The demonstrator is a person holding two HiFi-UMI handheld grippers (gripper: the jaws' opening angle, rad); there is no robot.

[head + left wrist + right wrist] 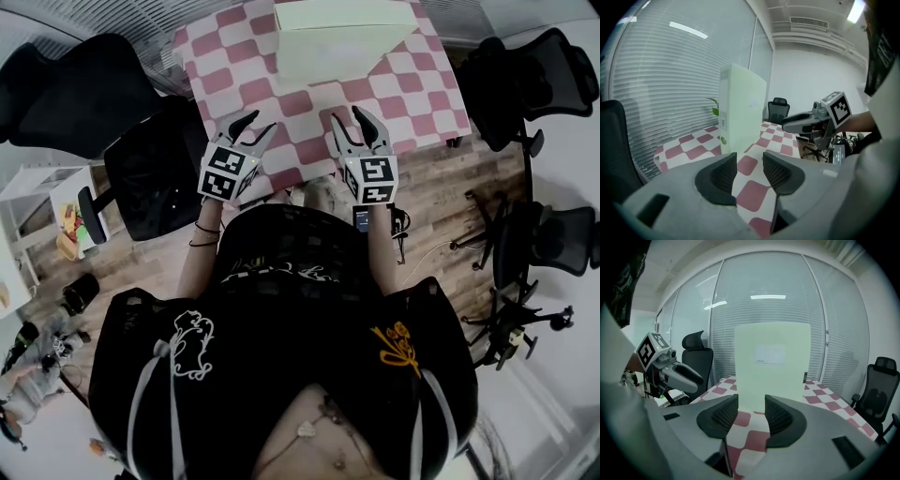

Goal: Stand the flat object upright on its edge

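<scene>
Standing on edge, pale box (upright)

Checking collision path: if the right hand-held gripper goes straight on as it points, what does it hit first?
Likely the pale green box, standing upright, broad face dead ahead; only checkered tablecloth lies between. Depth unclear.

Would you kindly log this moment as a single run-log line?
object: pale green box upright on checkered table | left hand-held gripper: open, empty, clear of box | right hand-held gripper: open, empty, clear of box

No legible text, box label too small (blurred print)
</scene>
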